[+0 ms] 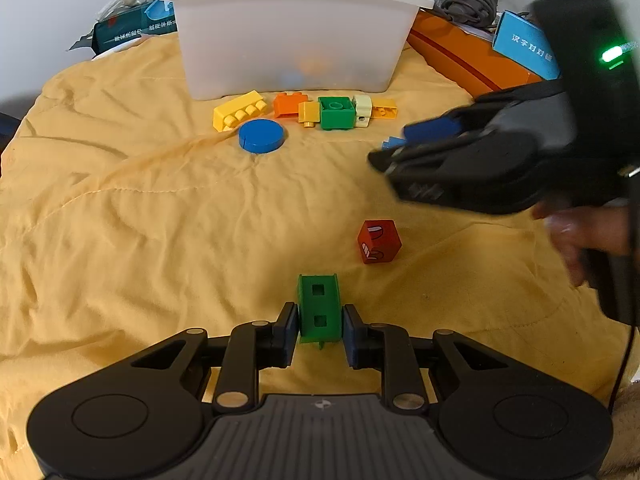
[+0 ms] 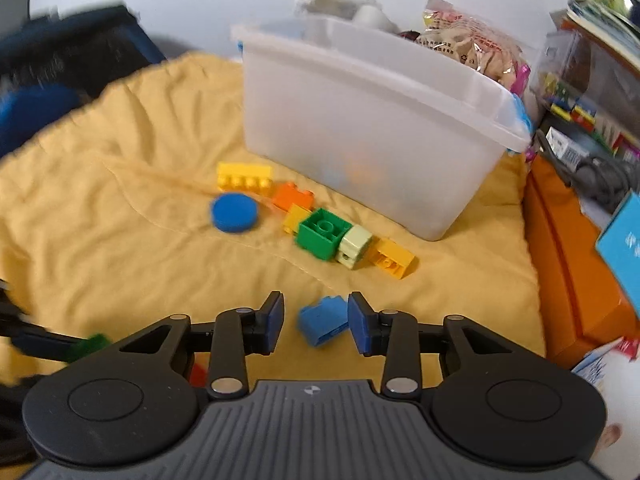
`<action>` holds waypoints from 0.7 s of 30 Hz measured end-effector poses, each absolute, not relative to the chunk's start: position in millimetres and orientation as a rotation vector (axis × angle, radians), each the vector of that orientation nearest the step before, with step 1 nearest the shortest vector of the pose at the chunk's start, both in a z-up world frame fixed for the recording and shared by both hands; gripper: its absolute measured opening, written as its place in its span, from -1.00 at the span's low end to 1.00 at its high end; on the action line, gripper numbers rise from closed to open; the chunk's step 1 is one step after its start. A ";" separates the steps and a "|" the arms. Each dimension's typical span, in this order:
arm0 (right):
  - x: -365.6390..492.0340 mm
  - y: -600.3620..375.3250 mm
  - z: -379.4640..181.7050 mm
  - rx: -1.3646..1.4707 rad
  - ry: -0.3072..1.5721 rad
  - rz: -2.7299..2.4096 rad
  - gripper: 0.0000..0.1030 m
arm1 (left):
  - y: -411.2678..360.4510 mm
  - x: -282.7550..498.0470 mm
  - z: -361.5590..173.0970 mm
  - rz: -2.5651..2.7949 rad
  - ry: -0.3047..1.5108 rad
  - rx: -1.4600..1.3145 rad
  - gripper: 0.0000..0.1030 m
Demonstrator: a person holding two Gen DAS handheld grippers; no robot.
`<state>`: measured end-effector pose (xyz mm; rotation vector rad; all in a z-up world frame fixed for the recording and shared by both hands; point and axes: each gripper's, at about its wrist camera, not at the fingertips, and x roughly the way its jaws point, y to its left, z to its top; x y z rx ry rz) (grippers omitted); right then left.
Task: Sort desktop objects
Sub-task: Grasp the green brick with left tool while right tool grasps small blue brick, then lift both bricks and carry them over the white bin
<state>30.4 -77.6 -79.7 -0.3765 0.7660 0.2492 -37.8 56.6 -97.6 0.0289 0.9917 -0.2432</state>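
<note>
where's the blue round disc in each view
Left wrist view: blue disc, upper middle, just in front of the yellow brick.
Right wrist view: blue disc, left of centre, below the yellow brick.
Shared landmark: the clear plastic bin behind the row of bricks.

Fig.: Rumpled yellow quilt as work surface w/ scattered toy blocks.
Far centre: translucent bin on the cloth; just in front, a row L→R: yellow brick, orange brick, small yellow piece, green cube, pale-green block, amber brick. Blue disc nearer; red cube near right; light-blue block also on cloth.
</note>
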 end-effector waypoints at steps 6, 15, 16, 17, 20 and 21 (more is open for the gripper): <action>31.1 -89.4 -88.1 -0.400 0.774 0.204 -0.45 | 56.6 -38.0 -97.6 -0.241 0.990 0.025 -0.48; 4.6 -129.3 -81.8 -0.261 0.817 0.227 -0.67 | 59.2 -38.0 -97.8 -0.242 0.985 0.016 -0.47; 4.5 -130.7 -84.4 -0.263 0.817 0.231 -0.67 | 59.2 -37.6 -97.7 -0.241 0.985 0.015 -0.46; 6.6 -131.4 -84.9 -0.259 0.816 0.235 -0.67 | 59.0 -36.9 -97.7 -0.240 0.985 0.016 -0.46; 13.7 -131.5 -84.8 -0.262 0.801 0.233 -0.67 | 58.8 -36.8 -97.3 -0.237 0.985 0.017 -0.46; 15.8 -131.5 -84.6 -0.266 0.797 0.236 -0.67 | 58.6 -37.0 -97.3 -0.236 0.985 0.018 -0.46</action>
